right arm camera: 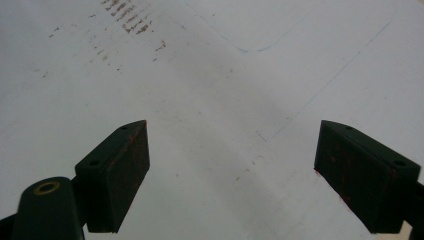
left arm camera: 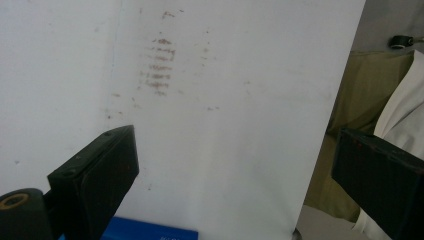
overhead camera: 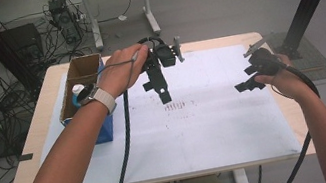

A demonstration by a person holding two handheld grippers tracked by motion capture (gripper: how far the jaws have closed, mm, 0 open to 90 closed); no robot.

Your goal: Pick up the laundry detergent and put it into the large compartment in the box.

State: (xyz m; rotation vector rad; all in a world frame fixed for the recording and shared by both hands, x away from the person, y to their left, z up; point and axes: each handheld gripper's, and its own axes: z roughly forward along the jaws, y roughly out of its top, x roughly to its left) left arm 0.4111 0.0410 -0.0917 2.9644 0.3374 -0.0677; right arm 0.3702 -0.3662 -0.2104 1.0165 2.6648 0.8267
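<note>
With both your left gripper (overhead camera: pixel 161 79) and right gripper (overhead camera: pixel 249 80) spread wide and empty, your left forearm risked knocking the open brown cardboard box (overhead camera: pixel 80 86) at nine o'clock off the bench (overhead camera: pixel 28 145).

One overhead view, two close gripper views

The high view looks forward and down over the whole table (overhead camera: pixel 26 161). Each gripper view looks along its own black jaws, close above the white sheet (overhead camera: pixel 218 127); all three share the sheet's reddish-brown smudges (overhead camera: pixel 178 105) (left arm camera: pixel 160 70) (right arm camera: pixel 127 20).
</note>
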